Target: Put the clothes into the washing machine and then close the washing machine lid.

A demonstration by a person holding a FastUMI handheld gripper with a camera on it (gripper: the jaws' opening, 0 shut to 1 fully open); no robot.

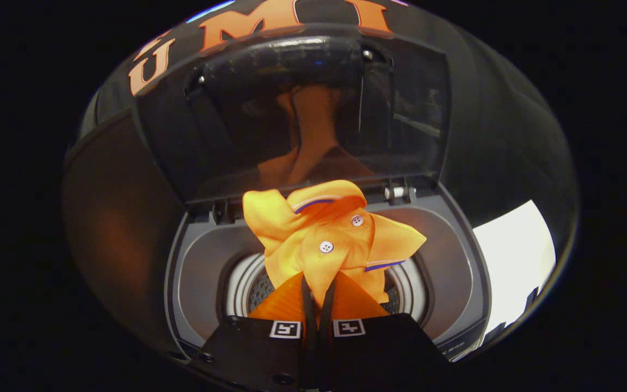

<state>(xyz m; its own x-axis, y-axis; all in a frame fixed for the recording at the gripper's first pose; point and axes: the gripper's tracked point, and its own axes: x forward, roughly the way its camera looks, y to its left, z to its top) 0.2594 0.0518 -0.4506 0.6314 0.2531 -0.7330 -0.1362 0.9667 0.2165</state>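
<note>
An orange polo shirt (pixel 324 239) with white buttons and a striped collar hangs bunched up from my gripper (pixel 318 288), whose fingers are shut on its fabric. The shirt hovers over the round drum opening (pixel 248 288) of a grey top-loading washing machine (pixel 455 261). The machine's dark glass lid (pixel 313 114) stands raised behind the shirt and mirrors its orange colour. Much of the drum is hidden by the cloth and my fingers.
The lid's hinge (pixel 399 193) sits at the back rim of the machine, just right of the shirt. A bright white surface (pixel 515 256) shows beyond the machine's right side. Dark booth cloth surrounds the machine.
</note>
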